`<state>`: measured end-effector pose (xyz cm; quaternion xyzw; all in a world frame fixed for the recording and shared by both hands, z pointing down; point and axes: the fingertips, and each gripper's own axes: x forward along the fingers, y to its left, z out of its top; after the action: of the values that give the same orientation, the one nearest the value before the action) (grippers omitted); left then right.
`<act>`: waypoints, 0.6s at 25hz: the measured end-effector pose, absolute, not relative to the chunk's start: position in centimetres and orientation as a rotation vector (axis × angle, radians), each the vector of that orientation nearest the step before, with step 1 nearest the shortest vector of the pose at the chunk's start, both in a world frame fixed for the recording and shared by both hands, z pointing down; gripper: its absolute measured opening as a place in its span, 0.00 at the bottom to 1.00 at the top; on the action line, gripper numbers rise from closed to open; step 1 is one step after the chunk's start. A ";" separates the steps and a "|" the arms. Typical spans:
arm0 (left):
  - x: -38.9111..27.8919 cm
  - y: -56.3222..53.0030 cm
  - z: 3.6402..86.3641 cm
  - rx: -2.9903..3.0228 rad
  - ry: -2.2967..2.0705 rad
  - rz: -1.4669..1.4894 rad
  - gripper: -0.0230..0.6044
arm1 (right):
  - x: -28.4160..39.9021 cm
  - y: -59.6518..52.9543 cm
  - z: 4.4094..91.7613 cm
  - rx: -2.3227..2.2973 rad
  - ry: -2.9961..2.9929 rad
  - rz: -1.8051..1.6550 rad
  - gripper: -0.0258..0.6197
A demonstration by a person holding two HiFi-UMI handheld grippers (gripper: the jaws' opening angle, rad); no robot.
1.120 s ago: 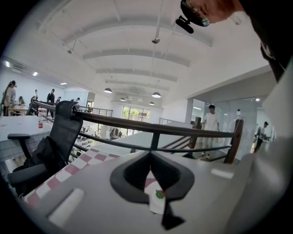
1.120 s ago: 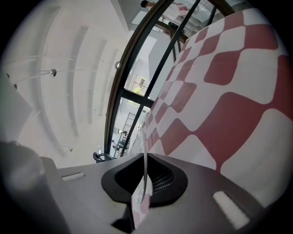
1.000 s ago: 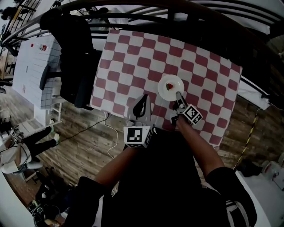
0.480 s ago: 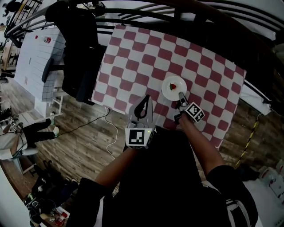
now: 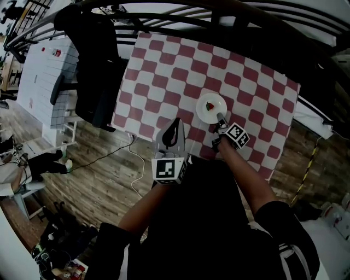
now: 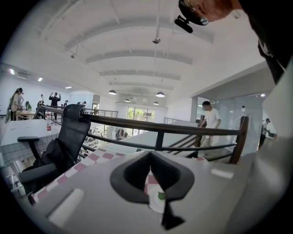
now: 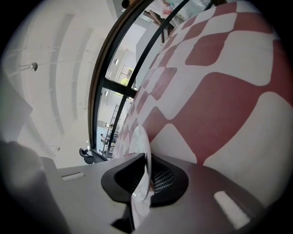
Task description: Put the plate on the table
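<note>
A white plate (image 5: 210, 109) with a small red and green piece of food on it lies over the red-and-white checked table (image 5: 164, 82), right of its middle. I cannot tell whether it rests on the cloth. My right gripper (image 5: 220, 118) is shut on the plate's near rim. In the right gripper view the plate (image 7: 139, 141) runs edge-on between the jaws of the right gripper (image 7: 145, 160). My left gripper (image 5: 174, 134) hovers at the table's near edge, left of the plate, shut and holding nothing. Through the left gripper's (image 6: 151, 157) narrow slit the plate (image 6: 155, 205) shows.
A black office chair (image 5: 95, 71) draped with dark clothing stands against the table's left side. A black railing (image 5: 219, 16) curves behind the table. A white cable (image 5: 134, 164) trails over the wooden floor below the table's near edge. People stand far off in the left gripper view.
The head view has shifted a little. The right gripper keeps its hold on the plate's rim in nearly the same spot, and the left gripper stays beside it.
</note>
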<state>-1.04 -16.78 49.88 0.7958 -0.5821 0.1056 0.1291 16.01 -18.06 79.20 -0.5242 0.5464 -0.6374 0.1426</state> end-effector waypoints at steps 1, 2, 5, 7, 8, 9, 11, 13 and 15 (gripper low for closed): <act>-1.0 -16.8 49.8 2.315 -1.694 0.305 0.05 | 15.9 -18.0 79.1 -1.528 1.580 -1.839 0.07; -0.8 -16.8 49.6 2.325 -1.691 0.301 0.05 | 16.0 -17.8 79.1 -1.545 1.584 -1.837 0.07; -0.3 -16.6 49.1 2.344 -1.681 0.294 0.05 | 16.0 -17.1 79.2 -1.596 1.603 -1.847 0.09; -0.2 -16.3 49.3 2.345 -1.677 0.290 0.05 | 15.8 -16.5 79.3 -1.618 1.631 -1.860 0.10; -0.1 -16.2 49.3 2.347 -1.674 0.283 0.05 | 15.7 -16.3 79.3 -1.625 1.648 -1.864 0.12; 0.0 -16.1 49.2 2.351 -1.669 0.274 0.05 | 15.5 -16.1 79.3 -1.631 1.664 -1.868 0.13; 0.3 -16.1 48.8 2.358 -1.657 0.259 0.05 | 15.3 -15.8 79.3 -1.636 1.684 -1.877 0.17; 0.4 -16.1 48.5 2.359 -1.654 0.260 0.05 | 15.4 -15.6 79.2 -1.638 1.693 -1.881 0.19; 0.5 -16.1 48.3 2.370 -1.653 0.258 0.05 | 15.5 -15.4 79.1 -1.639 1.694 -1.882 0.20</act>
<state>0.51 -16.09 48.35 0.8110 -0.5657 0.0883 0.1200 15.53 -15.35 79.10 -0.5423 0.5605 -0.6228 0.0626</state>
